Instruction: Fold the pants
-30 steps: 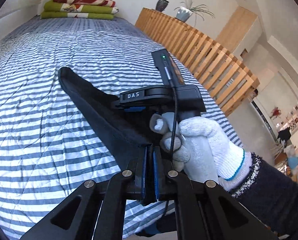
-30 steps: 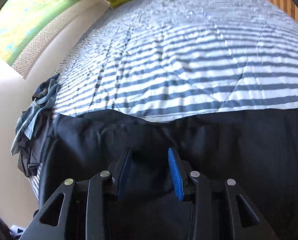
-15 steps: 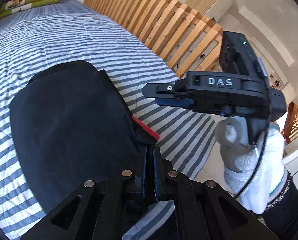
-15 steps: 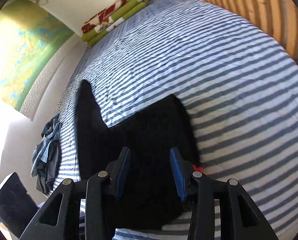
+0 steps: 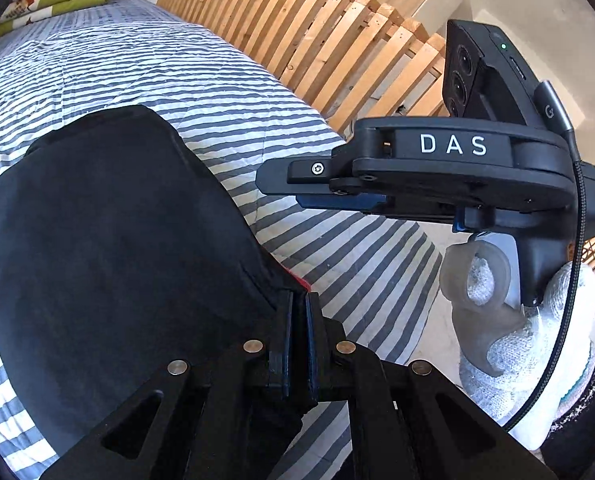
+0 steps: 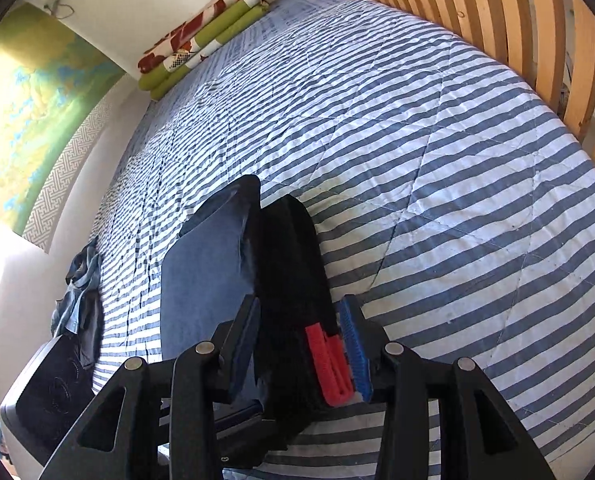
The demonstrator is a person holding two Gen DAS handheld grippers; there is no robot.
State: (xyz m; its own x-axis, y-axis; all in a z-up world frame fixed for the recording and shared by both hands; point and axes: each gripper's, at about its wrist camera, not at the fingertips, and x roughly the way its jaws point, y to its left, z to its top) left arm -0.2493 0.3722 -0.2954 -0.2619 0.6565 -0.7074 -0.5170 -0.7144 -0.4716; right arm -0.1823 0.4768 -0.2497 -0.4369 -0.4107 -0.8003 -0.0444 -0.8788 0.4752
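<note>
Pants (image 5: 109, 248) folded on the striped bed (image 5: 225, 68), long axis running away from me; my left gripper (image 5: 298, 344) pinches the near corner, my right gripper (image 5: 337, 196) hovers beside it, half-open, empty.

Striped quilt (image 6: 417, 152), wooden slat frame (image 5: 297, 28), folded blankets (image 6: 193, 44), crumpled clothes (image 6: 79, 300).

Black pants (image 5: 109, 240) lie folded over on the striped bed (image 5: 225, 76) near its foot edge, a red tag (image 6: 329, 364) showing at one corner.
</note>
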